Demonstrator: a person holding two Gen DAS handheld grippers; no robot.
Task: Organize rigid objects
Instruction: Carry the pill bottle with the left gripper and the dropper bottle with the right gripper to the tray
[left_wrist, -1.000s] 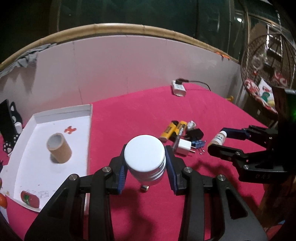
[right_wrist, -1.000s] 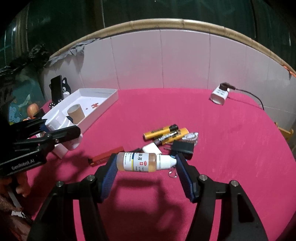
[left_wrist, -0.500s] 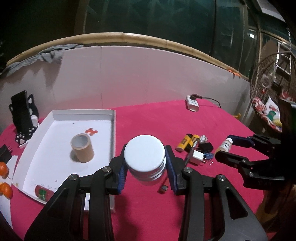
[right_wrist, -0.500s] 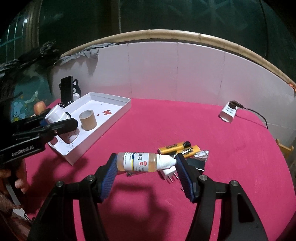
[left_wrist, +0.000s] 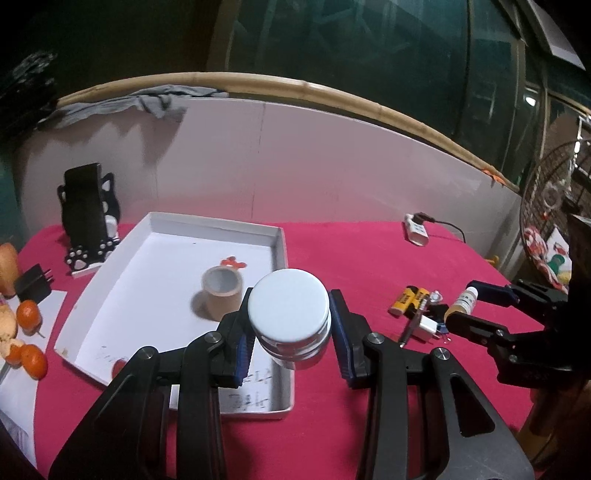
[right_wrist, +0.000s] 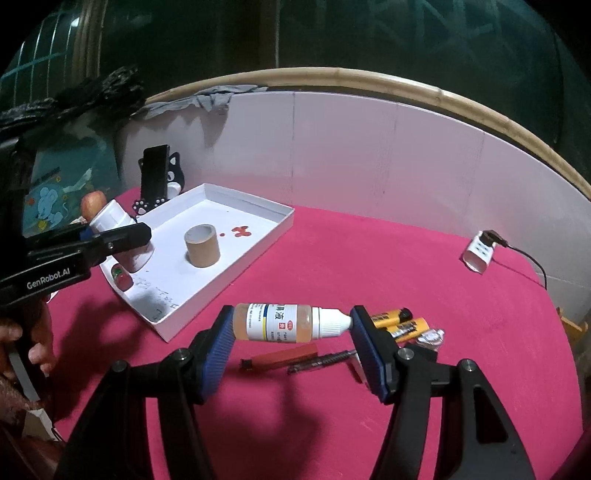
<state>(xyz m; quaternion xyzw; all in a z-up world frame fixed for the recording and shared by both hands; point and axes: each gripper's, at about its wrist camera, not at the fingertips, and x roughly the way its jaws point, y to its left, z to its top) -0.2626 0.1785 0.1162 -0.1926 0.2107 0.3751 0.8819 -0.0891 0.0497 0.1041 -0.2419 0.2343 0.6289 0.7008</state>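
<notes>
My left gripper (left_wrist: 291, 332) is shut on a white round jar (left_wrist: 289, 314) and holds it above the near right corner of the white tray (left_wrist: 282, 251). The jar also shows in the right wrist view (right_wrist: 110, 218), over the tray's (right_wrist: 258, 254) near left end. My right gripper (right_wrist: 291, 343) is shut on a small amber dropper bottle (right_wrist: 288, 322), held sideways above the red cloth, right of the tray. In the tray stand a cardboard tube (left_wrist: 221, 291) and a small red piece (left_wrist: 232, 263).
Yellow batteries (right_wrist: 402, 321), a red bar (right_wrist: 280, 360), a drill bit (right_wrist: 321, 360) and a white plug (left_wrist: 426, 326) lie on the red cloth. A white charger (right_wrist: 478, 254) with cable is at the back right. A phone stand (left_wrist: 88, 218) and oranges (left_wrist: 29, 314) lie left of the tray.
My left gripper has carried the jar leftward, from over the cloth to over the tray's near corner. My right gripper has moved left with the bottle, nearer the tray.
</notes>
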